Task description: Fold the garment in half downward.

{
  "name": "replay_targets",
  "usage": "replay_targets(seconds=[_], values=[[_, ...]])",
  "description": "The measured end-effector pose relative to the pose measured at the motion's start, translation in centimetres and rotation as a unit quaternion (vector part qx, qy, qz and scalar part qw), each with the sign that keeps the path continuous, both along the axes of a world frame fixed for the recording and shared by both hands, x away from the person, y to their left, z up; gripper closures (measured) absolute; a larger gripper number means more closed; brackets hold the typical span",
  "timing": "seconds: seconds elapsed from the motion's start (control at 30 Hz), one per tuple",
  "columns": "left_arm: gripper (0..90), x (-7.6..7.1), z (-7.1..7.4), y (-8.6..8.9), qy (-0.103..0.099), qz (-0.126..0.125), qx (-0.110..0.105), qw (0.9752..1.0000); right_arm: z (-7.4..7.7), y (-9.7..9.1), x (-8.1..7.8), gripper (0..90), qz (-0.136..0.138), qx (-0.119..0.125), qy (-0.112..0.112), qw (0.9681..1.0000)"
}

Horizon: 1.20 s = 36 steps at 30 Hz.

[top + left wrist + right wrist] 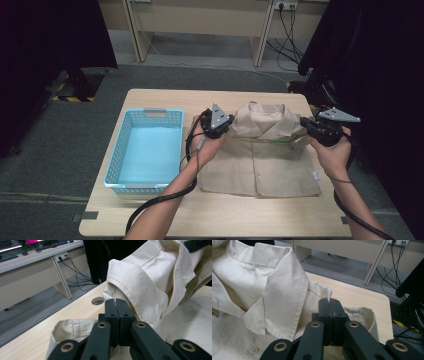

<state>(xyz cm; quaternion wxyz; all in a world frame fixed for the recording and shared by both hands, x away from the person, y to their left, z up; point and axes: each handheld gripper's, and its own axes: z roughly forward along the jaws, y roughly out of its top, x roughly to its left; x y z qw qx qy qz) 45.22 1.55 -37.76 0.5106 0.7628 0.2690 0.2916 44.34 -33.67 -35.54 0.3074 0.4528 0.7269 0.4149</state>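
shirt point(270, 155) shoulders pinched inside jaws

both forearms come in from the bottom of the high view and angle up and slightly outward. the left hand point(206, 145) wraps the left gripper point(227, 121) from below, its grey three-cornered plate facing up and its jaws pointing to the right. the right hand point(334, 150) holds the right gripper point(303, 121) with its plate lying flatter and its jaws pointing to the left. in each gripper view the two black jaws stand pressed together, a thin edge of cloth pinched between them. a black cable trails back along each forearm.
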Motion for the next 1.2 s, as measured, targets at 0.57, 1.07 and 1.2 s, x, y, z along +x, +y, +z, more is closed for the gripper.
replay_targets(seconds=[0.57, 1.07, 1.2], values=[[88.2, -2.6, -0.6, 0.1, -0.012, -0.018, 0.002, 0.9998, -0.9, -0.3, -2.2, 89.4, 0.005, 0.007, -0.004, 1.0], [88.2, -4.8, -2.1, 0.1, -0.011, -0.034, 0.004, 0.9994, -2.1, -0.5, -4.3, 89.4, 0.016, 0.006, 0.003, 0.9998], [88.2, -5.5, -2.6, 0.0, -0.008, -0.04, 0.01, 0.9991, -2.5, -0.6, -4.7, 89.4, 0.017, 0.006, 0.006, 0.9998]])
